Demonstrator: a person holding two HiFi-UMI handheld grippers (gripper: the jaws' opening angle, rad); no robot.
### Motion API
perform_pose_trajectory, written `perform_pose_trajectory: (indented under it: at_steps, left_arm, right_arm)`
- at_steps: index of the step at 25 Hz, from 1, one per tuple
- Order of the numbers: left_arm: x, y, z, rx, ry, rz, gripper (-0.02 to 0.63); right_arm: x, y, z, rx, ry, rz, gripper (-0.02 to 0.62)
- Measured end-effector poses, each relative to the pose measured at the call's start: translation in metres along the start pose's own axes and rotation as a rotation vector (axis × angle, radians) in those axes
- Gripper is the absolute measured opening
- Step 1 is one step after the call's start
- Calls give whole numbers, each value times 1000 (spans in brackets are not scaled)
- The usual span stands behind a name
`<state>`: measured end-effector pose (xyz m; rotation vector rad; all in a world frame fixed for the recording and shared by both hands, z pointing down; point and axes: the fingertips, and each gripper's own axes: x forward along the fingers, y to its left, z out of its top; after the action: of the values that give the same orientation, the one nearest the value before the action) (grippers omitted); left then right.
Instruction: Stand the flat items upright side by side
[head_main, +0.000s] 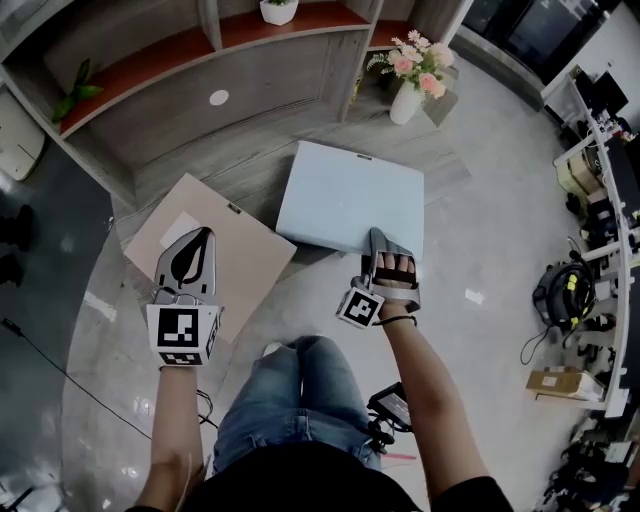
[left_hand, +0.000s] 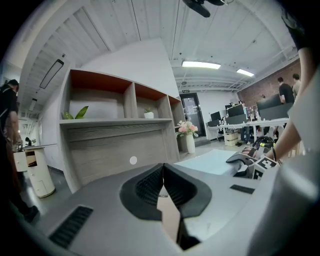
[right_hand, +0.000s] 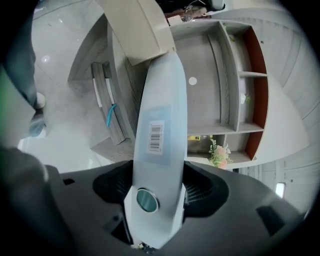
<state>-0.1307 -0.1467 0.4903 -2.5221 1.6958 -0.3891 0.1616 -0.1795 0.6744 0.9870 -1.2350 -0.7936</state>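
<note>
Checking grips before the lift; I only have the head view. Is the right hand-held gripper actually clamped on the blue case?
Observer: Yes. The right gripper view shows the pale blue case between the pads of the right hand-held gripper, touching both.
Operator: And the left?
Observer: The left hand-held gripper is shut on the thin edge of the tan folder.
Operator: Any markings on the case?
Observer: A barcode label on the side facing that camera.

An open office — desks (left_hand: 270, 120) crowded with monitors (left_hand: 236, 111), a shelving unit (left_hand: 115, 122), flowers (left_hand: 187, 129), ceiling strip lights (left_hand: 201, 65).
</note>
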Motion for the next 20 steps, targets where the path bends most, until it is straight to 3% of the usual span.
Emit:
perform_pose_trajectory:
  at_steps: [11, 20]
  left_arm:
    - [11, 8, 62, -29, -19, -15, 11]
    - [25, 21, 100, -38, -66, 10, 11]
  right_arm:
    - [-27, -49, 1, 176, -75, 206, 301]
    - [-20, -90, 7, 232, -91, 348, 299]
